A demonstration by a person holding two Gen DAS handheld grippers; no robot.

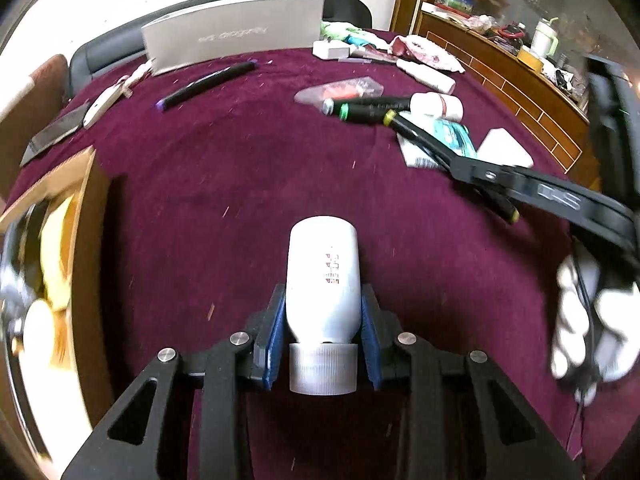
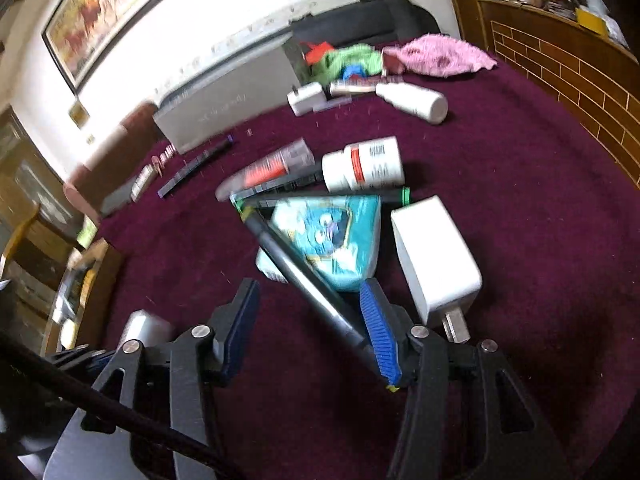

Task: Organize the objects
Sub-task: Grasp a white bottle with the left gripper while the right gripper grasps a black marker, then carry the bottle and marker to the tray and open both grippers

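Gripping the white bottle (image 1: 324,276) near its cap, my left gripper (image 1: 323,316) had both pads pressed on it. My right gripper (image 2: 308,320) stood partly spread around a dark marker (image 2: 296,268), one pad apart from it. Sorting looked barely begun: markers, bottles and a charger (image 2: 436,256) lay scattered on the maroon cloth (image 1: 240,184). The cardboard box (image 1: 86,184) at left held blurred yellow items.

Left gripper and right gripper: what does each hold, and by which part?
The left gripper clamps the white bottle at its shoulder, just above the cap. The right gripper holds nothing: a black marker lies between its pads, ungripped.
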